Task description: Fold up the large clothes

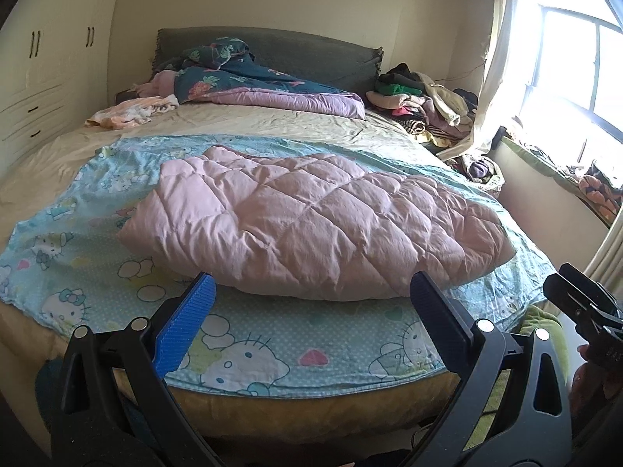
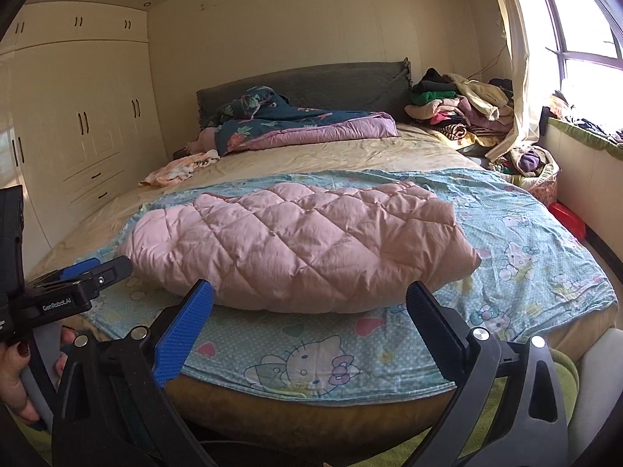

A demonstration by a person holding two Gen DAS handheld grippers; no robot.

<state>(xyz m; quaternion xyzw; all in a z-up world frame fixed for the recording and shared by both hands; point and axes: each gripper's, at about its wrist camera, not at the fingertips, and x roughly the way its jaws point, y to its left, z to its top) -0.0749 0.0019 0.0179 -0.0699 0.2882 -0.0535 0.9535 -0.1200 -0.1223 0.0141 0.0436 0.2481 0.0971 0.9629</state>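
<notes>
One pink quilted coat [image 1: 311,222] lies folded into a long puffy bundle on the near half of the bed [image 1: 50,167], resting on one blue cartoon-print sheet [image 1: 97,272] spread over the beige bedding. Nothing touches the coat.

Two grippers are in play. The left gripper [image 1: 311,292] hangs at the foot of the bed with its two fingers spread wide and empty; one blue pad [image 1: 187,327] faces in from the left finger, and the coat's near edge shows between the tips. The right gripper [image 2: 311,292] is likewise wide and empty, aimed at the same near edge from a little further right. Each camera catches the other gripper at its margin, and in the right view one hand [image 2: 19,381] grips the left gripper's handle.

At the head of the bed lie one dark floral quilt [image 1: 249,74] with a lilac underside, and one small pale orange garment [image 1: 132,111] well apart from the coat. One heap of mixed clothes [image 1: 424,105] sits at the far right corner by the curtain [image 1: 498,78]. One wardrobe [image 2: 78,116] lines the left wall
</notes>
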